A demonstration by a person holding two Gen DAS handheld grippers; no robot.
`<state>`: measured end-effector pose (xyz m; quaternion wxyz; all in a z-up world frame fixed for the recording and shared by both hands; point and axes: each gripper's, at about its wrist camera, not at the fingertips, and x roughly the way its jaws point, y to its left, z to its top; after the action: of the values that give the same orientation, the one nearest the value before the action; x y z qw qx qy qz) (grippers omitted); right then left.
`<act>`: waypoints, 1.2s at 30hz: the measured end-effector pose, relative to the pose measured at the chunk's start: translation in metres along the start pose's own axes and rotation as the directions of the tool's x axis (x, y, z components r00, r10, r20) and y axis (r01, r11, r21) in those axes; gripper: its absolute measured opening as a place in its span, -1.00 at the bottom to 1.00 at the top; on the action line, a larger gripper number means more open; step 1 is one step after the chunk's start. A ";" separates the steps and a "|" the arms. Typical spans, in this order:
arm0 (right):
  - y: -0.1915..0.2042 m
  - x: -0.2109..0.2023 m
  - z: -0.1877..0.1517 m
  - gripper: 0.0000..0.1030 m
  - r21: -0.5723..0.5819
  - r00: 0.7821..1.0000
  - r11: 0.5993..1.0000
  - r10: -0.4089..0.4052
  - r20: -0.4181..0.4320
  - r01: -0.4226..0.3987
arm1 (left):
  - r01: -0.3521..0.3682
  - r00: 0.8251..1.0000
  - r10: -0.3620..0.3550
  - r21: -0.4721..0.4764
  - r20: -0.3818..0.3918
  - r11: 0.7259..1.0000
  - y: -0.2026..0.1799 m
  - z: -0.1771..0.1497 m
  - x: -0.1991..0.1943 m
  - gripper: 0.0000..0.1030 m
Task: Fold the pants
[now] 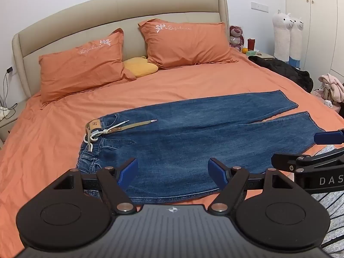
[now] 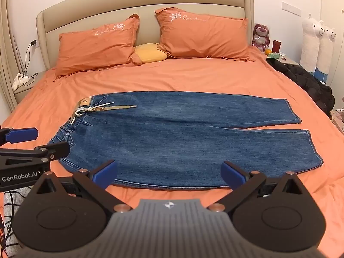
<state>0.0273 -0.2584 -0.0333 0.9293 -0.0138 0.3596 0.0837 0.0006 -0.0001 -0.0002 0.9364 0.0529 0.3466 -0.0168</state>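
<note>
A pair of blue jeans [image 1: 193, 133] [image 2: 182, 129] lies flat across the orange bed, waistband at the left with a khaki belt [image 1: 129, 125] [image 2: 107, 108] and white drawstring, both legs spread to the right. My left gripper [image 1: 173, 173] hovers open above the near edge of the jeans, close to the hip, nothing between its blue pads. My right gripper [image 2: 169, 175] stands open above the near leg's lower edge, also holding nothing. Each gripper shows at the edge of the other's view: the right gripper [image 1: 311, 150], the left gripper [image 2: 43, 142].
Two orange pillows [image 2: 193, 36] and a yellow cushion [image 2: 150, 53] lie at the beige headboard [image 2: 139, 2]. A black jacket [image 2: 307, 79] is on the bed's right edge. Nightstands [image 2: 23, 88] flank the bed, plush toys [image 2: 318, 43] at the right. Grey patterned cloth [image 1: 333, 215] is near me.
</note>
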 end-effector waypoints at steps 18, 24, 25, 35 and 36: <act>0.002 -0.001 -0.003 0.90 0.001 1.000 1.000 -0.003 -0.001 0.003 | -0.002 1.000 0.002 0.006 0.003 1.000 -0.003 0.000 -0.002 0.69; 0.000 0.002 -0.005 0.90 0.006 1.000 1.000 -0.004 -0.007 0.004 | 0.000 1.000 0.000 0.001 -0.016 1.000 0.002 -0.007 0.000 0.69; 0.000 0.003 -0.006 0.90 0.007 1.000 1.000 -0.005 -0.009 0.005 | 0.001 1.000 -0.001 0.000 -0.020 1.000 0.004 -0.008 0.000 0.69; 0.000 0.004 -0.006 0.90 0.007 1.000 1.000 -0.009 -0.024 0.010 | -0.008 0.999 0.008 -0.011 -0.054 1.000 0.009 -0.009 0.003 0.69; 0.001 0.005 -0.005 0.90 0.006 1.000 1.000 -0.010 -0.025 0.011 | -0.009 0.998 0.009 -0.011 -0.055 1.000 0.010 -0.009 0.003 0.69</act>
<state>0.0276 -0.2568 -0.0406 0.9251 -0.0137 0.3716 0.0775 -0.0026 0.0108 -0.0080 0.9268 0.0495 0.3720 -0.0092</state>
